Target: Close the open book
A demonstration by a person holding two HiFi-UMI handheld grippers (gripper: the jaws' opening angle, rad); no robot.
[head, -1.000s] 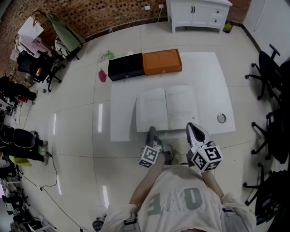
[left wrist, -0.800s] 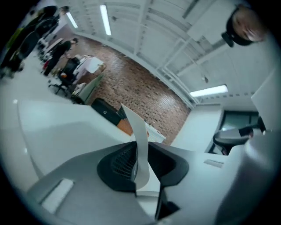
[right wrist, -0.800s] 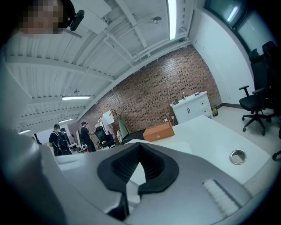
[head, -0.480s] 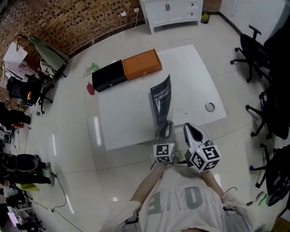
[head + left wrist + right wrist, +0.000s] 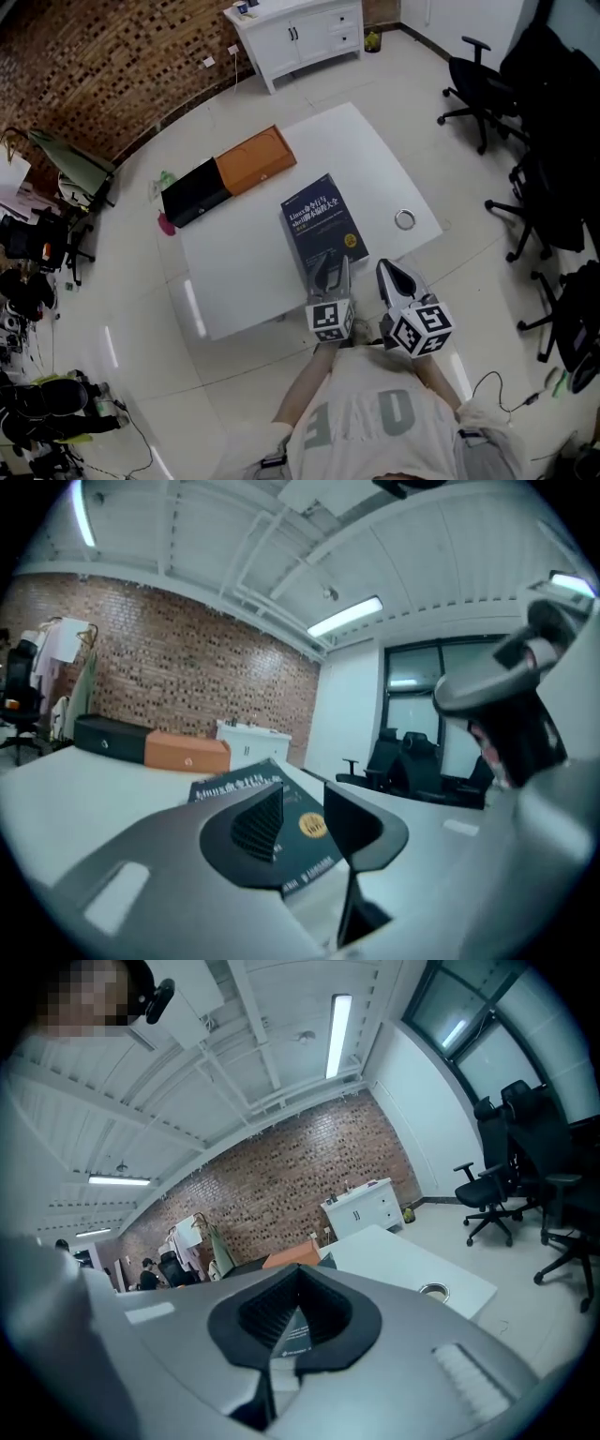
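1. Lying shut, dark cover up, the book (image 5: 322, 225) sits on the white table (image 5: 244, 272), its near end close to the table's 6 o'clock edge.
2. Task looks done: no page showing, cover flat. What is left, as I judge it, is only pulling the tools clear.
3. Left gripper (image 5: 334, 270) is at the book's 6 o'clock end, jaws opening. The left gripper view shows the pads apart with the cover beyond them and nothing pinched, so the book is released.
4. Right gripper (image 5: 384, 270) is at 5 o'clock of the book, just off its corner. Jaw tips are together and it grasps nothing.
5. Edges: the table's near edge runs right under both grippers. Backing out toward 6 o'clock looks free.
6. Bare tabletop lies at 9 o'clock and 1 o'clock of the book.
7. A small metal ring (image 5: 404, 220) is at 3 o'clock, well apart from the book.
8. The black box (image 5: 195, 194) and orange box (image 5: 256, 159) sit at 10 to 11 o'clock on the far edge.
9. Office chairs (image 5: 478, 89) stand off the table at 2 o'clock, out of the way.
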